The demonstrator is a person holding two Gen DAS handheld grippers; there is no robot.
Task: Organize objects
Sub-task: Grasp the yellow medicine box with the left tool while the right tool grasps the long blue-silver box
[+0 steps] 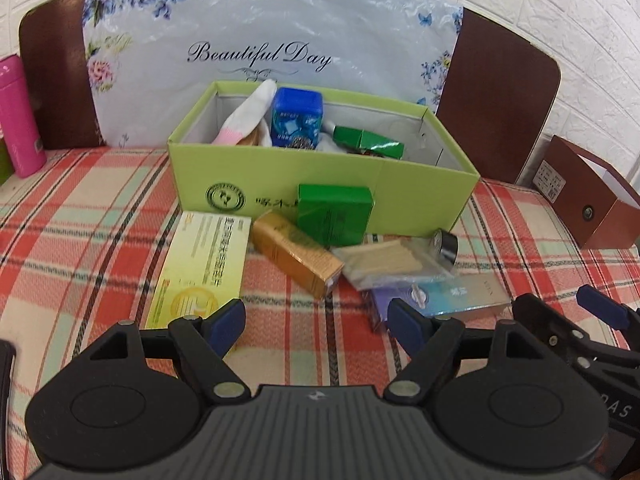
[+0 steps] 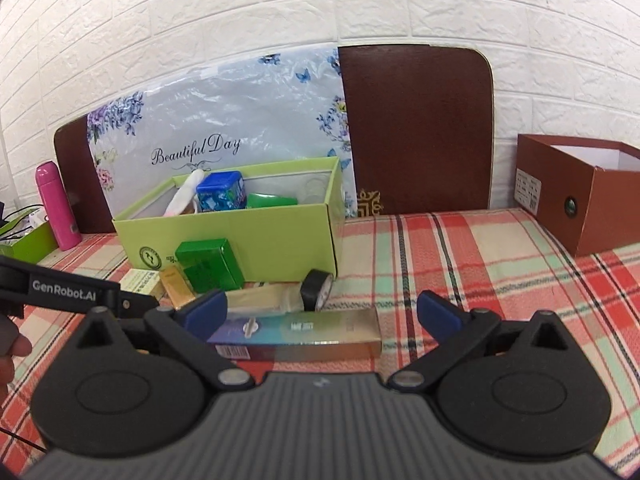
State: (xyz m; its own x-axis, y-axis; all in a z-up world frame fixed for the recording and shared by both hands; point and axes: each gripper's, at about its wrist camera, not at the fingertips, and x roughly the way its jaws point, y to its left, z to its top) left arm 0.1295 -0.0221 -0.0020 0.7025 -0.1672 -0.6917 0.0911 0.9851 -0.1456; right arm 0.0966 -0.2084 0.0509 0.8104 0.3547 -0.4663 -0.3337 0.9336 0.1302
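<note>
A light green open box (image 1: pixel 280 168) (image 2: pixel 256 236) stands on the plaid cloth and holds a sock, a blue tin (image 1: pixel 296 118) and a green pack. In front of it lie a green box (image 1: pixel 334 214) (image 2: pixel 210 266), a gold box (image 1: pixel 296 252), a yellow-white flat box (image 1: pixel 200 264), a bag of sticks (image 1: pixel 388 262), a black tape roll (image 1: pixel 444 244) (image 2: pixel 318 288) and a long iridescent box (image 1: pixel 448 294) (image 2: pixel 296 334). My left gripper (image 1: pixel 318 322) is open and empty above the cloth, short of the gold box. My right gripper (image 2: pixel 322 314) is open, with the iridescent box between its fingers.
A brown open box (image 2: pixel 580 204) (image 1: pixel 588 204) stands at the right. A pink bottle (image 1: pixel 18 116) (image 2: pixel 56 204) stands at the left by a brown board and a flowered panel against the white brick wall. The right gripper shows at the left wrist view's right edge (image 1: pixel 592 320).
</note>
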